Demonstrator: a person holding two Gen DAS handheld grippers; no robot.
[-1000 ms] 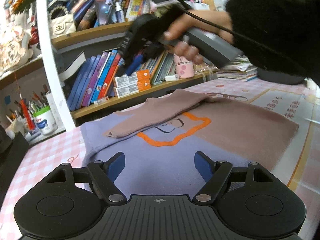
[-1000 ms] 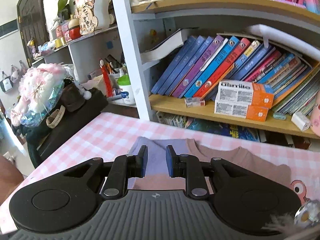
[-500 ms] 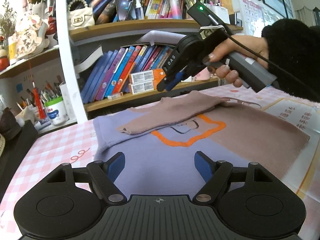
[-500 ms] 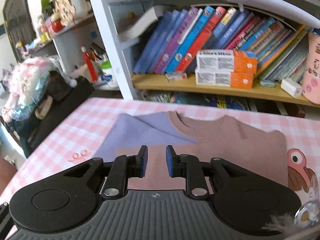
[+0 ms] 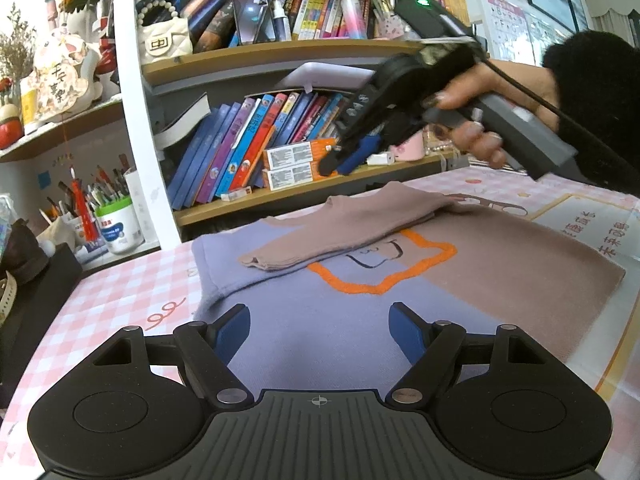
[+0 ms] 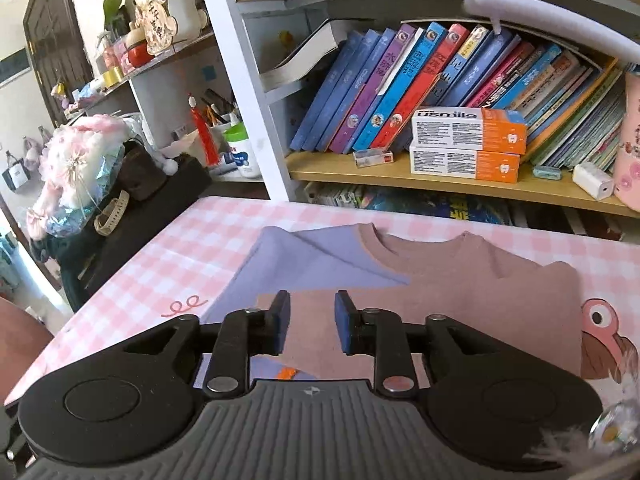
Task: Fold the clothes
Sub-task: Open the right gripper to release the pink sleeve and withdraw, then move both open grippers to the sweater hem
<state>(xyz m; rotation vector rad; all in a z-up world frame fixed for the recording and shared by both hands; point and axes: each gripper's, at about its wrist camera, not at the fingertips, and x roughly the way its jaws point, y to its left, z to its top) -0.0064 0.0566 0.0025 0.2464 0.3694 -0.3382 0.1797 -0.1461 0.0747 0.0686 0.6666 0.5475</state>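
A lilac and tan sweater [image 5: 360,296] with an orange outline design [image 5: 384,272] lies flat on the pink checked table [image 5: 120,312]. Its tan sleeve [image 5: 344,232] is folded across the chest. My left gripper [image 5: 320,328] is open and empty, low over the sweater's lilac lower part. My right gripper [image 5: 340,160] hangs in the air above the collar, held by a hand in a black sleeve. In the right wrist view the right gripper [image 6: 310,320] has its jaws a small gap apart with nothing between them, above the folded sleeve [image 6: 440,280].
A bookshelf [image 6: 400,172] full of books and orange toothpaste boxes [image 6: 468,144] stands right behind the table. A pen pot [image 5: 118,224] and a dark bag [image 6: 152,200] with a plush toy sit left of the table. Printed paper [image 5: 600,232] lies at the right.
The right gripper rose off the folded sleeve, then swung back over the collar with its jaws a little wider. The left gripper stayed open, drifting slightly over the lilac part.
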